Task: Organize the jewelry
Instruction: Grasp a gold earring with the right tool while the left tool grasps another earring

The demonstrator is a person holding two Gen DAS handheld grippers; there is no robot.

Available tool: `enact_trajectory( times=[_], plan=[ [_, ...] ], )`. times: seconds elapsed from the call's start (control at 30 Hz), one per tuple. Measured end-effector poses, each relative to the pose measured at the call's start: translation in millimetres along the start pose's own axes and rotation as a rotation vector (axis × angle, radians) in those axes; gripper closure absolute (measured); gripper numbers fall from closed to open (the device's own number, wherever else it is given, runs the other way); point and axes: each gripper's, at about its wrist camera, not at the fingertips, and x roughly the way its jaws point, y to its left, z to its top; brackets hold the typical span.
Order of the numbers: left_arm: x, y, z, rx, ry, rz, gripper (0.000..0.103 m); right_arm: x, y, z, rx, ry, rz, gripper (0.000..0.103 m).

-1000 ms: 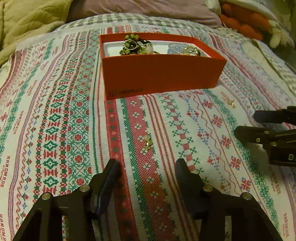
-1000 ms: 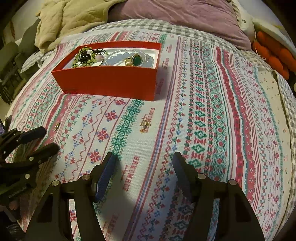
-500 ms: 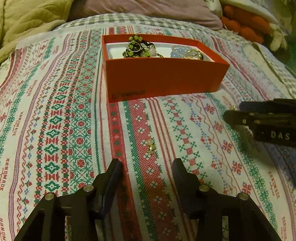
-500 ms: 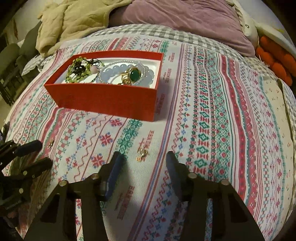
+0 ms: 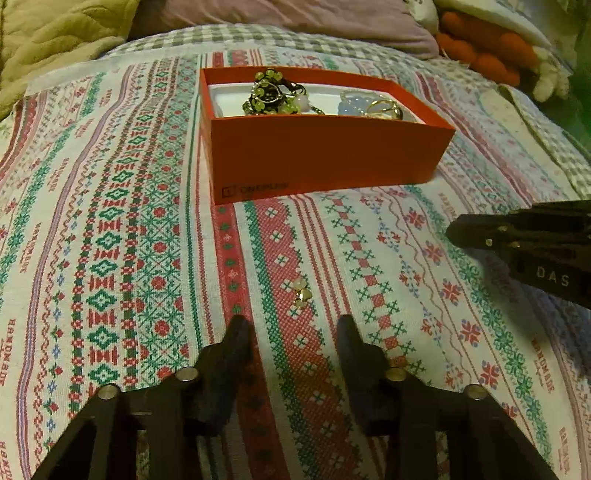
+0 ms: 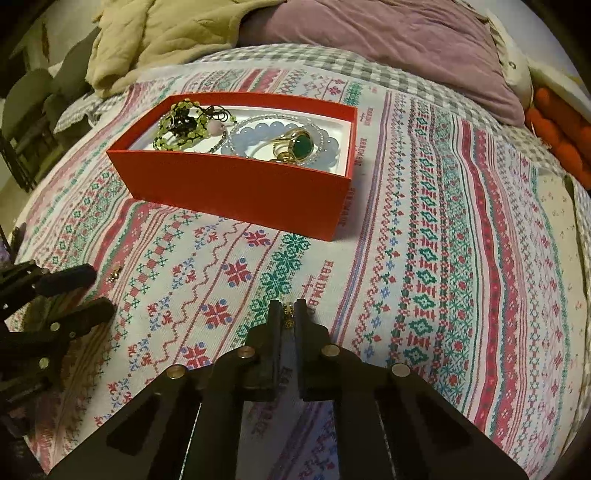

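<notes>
On the bed, a woven cloth with red, green and white cross-stitch bands is spread, and a red cardboard box is set on it as the landmark. Beyond the box a grey checked sheet, a mauve pillow and a quilted beige blanket are seen; to the box's right an orange knitted thing is lying.

Inside the box, on a white lining, a tangle of yellow-green beads, a pale blue bead bracelet and a gold ring with a green stone are gathered. This is shown fully only in the right wrist view; in the left wrist view the contents are half hidden by the near wall.

In front of the box, a small gold earring is clamped between the closed fingers of the right gripper. From the left wrist view that gripper is seen side-on, jaws together, and what it holds is not visible.

Nearer than the box and to its left in the right wrist view, a second small gold earring with pale rounded parts is lying on the cloth just ahead of the left gripper. Its jaws are closing, not yet touching the earring, which lies beyond the tips.
</notes>
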Motion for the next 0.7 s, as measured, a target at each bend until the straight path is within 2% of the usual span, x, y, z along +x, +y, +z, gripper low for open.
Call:
enact_trajectory(
  times=[0.1,0.33,0.5,0.7],
  plan=[
    [3,-5,3,0.028,0.007,-0.007,0.075,-2,0,-2,0.009,0.003,0.008,0.097],
    [7,-14,3,0.076,0.009,0.007,0.081,-5,4,-7,-0.001,0.002,0.009,0.097],
    [8,-18,5,0.096,0.012,0.021,0.098,-7,5,-8,0.004,0.004,0.009,0.097],
    [9,-20,5,0.114,0.01,0.037,0.103,-9,8,-10,0.002,0.003,0.012,0.097]
  ],
)
